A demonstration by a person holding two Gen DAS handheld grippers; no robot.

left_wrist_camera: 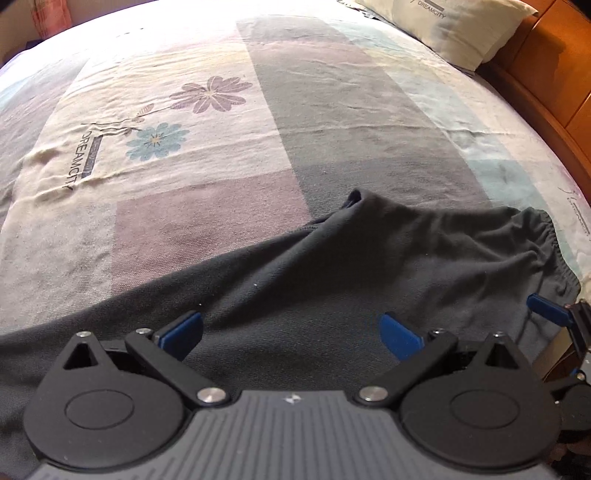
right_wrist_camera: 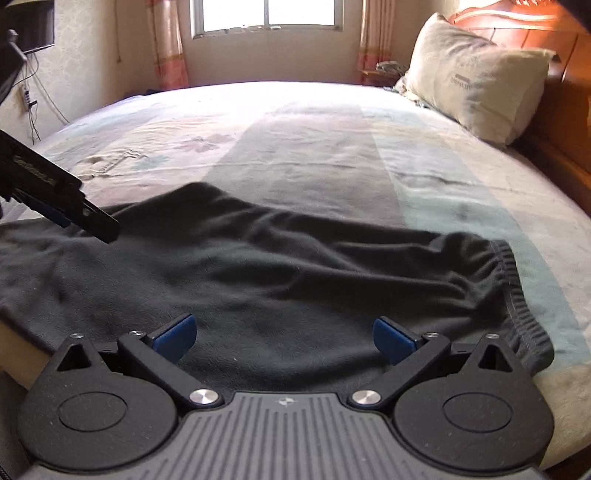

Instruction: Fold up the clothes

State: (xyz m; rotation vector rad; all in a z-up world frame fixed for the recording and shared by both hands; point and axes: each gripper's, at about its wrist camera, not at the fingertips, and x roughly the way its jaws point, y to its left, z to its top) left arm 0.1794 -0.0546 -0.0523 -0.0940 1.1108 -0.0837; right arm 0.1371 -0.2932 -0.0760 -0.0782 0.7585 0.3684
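Dark grey pants (left_wrist_camera: 332, 266) (right_wrist_camera: 258, 266) lie spread along the near edge of the bed, rumpled, with the elastic waistband (right_wrist_camera: 517, 295) at the right. My left gripper (left_wrist_camera: 291, 332) hovers open just above the fabric with nothing between its blue pads. My right gripper (right_wrist_camera: 284, 334) is open too, low over the cloth near the waist end. The other gripper's blue fingers (left_wrist_camera: 546, 306) show at the right edge of the left wrist view. In the right wrist view the left gripper (right_wrist_camera: 92, 221) reaches in from the left over the pants.
A patchwork bedsheet (left_wrist_camera: 207, 122) with flower prints covers the bed. A cream pillow (right_wrist_camera: 476, 77) leans on the wooden headboard (right_wrist_camera: 569, 66) at the right. A window (right_wrist_camera: 266, 16) and curtains stand beyond the bed's far side.
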